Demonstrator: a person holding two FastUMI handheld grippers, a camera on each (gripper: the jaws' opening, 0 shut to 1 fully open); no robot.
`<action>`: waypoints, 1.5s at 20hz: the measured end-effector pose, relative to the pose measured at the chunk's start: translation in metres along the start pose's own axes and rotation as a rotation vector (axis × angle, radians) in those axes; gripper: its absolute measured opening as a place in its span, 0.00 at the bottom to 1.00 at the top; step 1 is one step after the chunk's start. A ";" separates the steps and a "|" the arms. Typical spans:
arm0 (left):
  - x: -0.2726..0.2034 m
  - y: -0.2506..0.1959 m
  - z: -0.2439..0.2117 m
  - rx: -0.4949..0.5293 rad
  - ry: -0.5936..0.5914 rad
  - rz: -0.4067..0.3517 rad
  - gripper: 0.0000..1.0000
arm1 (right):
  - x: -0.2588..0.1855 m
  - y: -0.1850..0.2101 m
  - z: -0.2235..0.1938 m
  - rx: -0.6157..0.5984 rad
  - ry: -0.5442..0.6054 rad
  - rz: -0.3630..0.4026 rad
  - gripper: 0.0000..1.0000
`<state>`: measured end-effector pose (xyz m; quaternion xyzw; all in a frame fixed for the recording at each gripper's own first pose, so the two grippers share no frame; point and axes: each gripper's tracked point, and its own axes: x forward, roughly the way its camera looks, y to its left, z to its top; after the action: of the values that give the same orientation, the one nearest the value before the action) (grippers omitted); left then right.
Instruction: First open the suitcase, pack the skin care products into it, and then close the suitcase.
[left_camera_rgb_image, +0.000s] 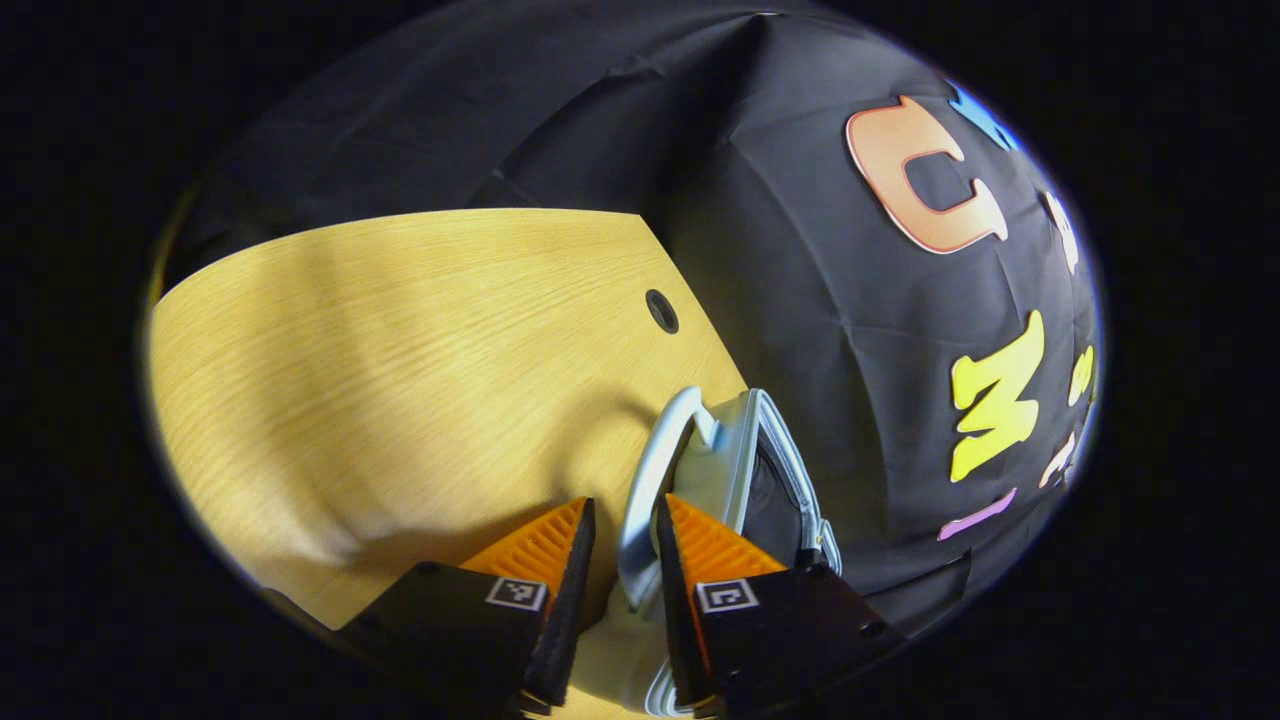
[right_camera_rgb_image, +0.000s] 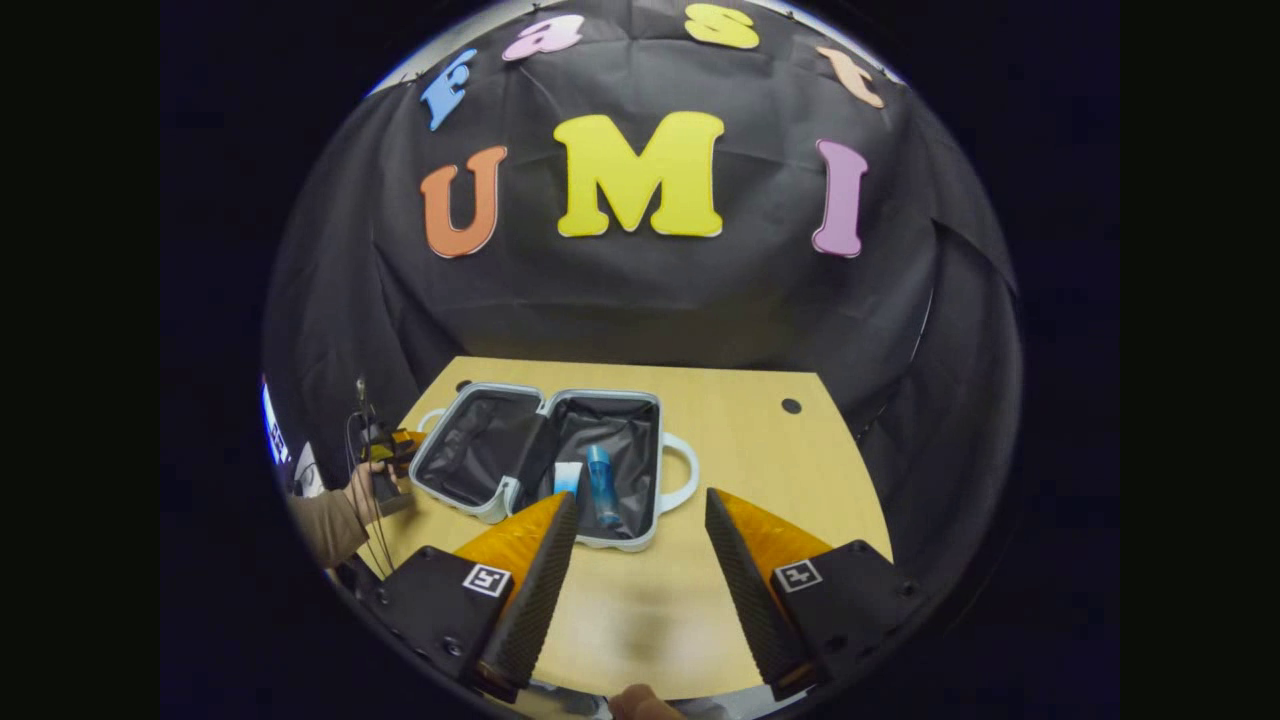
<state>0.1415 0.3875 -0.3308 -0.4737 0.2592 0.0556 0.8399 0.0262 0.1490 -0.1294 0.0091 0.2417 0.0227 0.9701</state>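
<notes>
While the suitcase (right_camera_rgb_image: 545, 465) lay open and flat near the counter's (right_camera_rgb_image: 760, 450) far left corner, a hand (right_camera_rgb_image: 362, 492) with a brown sleeve (right_camera_rgb_image: 322, 525) held the left claw (right_camera_rgb_image: 398, 450) at the case's left end, just beside the left shell's rim. Whether that claw touched the rim could not be told from the right gripper view. Both shells faced up, showing dark lining, with a pale rim round each and a pale handle (right_camera_rgb_image: 684, 472) curving out from the right end. Inside the right shell lay a blue bottle (right_camera_rgb_image: 600, 486), and just left of it a small white and blue product (right_camera_rgb_image: 567, 477) sat against the hinge side. Nearer the front edge, the right claw (right_camera_rgb_image: 640, 555) hung above bare counter with its fingers spread wide and nothing between them; its left finger (right_camera_rgb_image: 530, 575) overlapped the suitcase's near rim in that view. Farther right, a small dark hole (right_camera_rgb_image: 791, 406) marked the counter near its far right corner.

In the left gripper view, the left claw (left_camera_rgb_image: 625, 540) stood with a narrow gap between its fingers, and the suitcase's pale handle (left_camera_rgb_image: 650, 480) ran up through that gap. The right finger (left_camera_rgb_image: 700, 545) lay against the handle; whether the left finger (left_camera_rgb_image: 550, 550) pressed on it could not be told. Left of the claw stretched bare counter (left_camera_rgb_image: 380, 380), with a dark hole (left_camera_rgb_image: 662, 311) near its far edge.
</notes>
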 end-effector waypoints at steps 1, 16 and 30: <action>0.001 -0.002 0.000 -0.009 -0.007 0.005 0.35 | -0.007 -0.001 -0.001 0.014 -0.004 -0.001 0.77; -0.061 -0.152 0.043 0.360 -0.249 0.065 0.07 | -0.066 -0.111 0.000 0.061 -0.176 0.012 0.78; -0.077 -0.360 -0.137 0.975 -0.394 0.060 0.07 | -0.080 -0.223 0.007 0.069 -0.225 0.088 0.81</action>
<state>0.1446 0.0899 -0.0745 -0.0007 0.1054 0.0404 0.9936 -0.0325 -0.0774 -0.0918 0.0558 0.1315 0.0558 0.9882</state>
